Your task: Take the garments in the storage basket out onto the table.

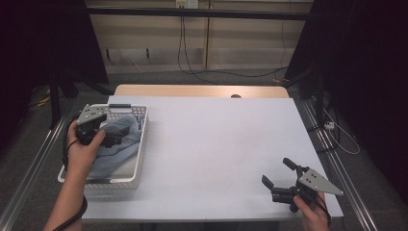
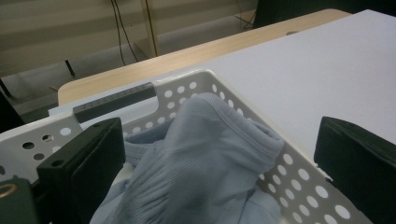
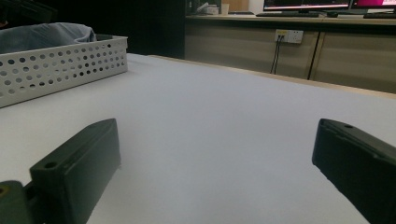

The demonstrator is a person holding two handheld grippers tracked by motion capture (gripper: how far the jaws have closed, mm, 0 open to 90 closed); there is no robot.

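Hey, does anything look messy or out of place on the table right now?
Nothing is spilled or damaged. The light blue cloth is bunched in the white perforated basket and humps above its rim rather than lying flat. The left tongs hang open over it; the right tongs sit open near the white table front edge.

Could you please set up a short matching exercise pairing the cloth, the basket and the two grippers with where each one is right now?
Things:
1. blue cloth
2. white basket
3. left gripper
4. right gripper

Places:
A. open, low over bare table, near right
B. left side of the table
C. open, over the cloth
D. inside the basket

Pairs: 1-D, 2-B, 3-C, 4-A
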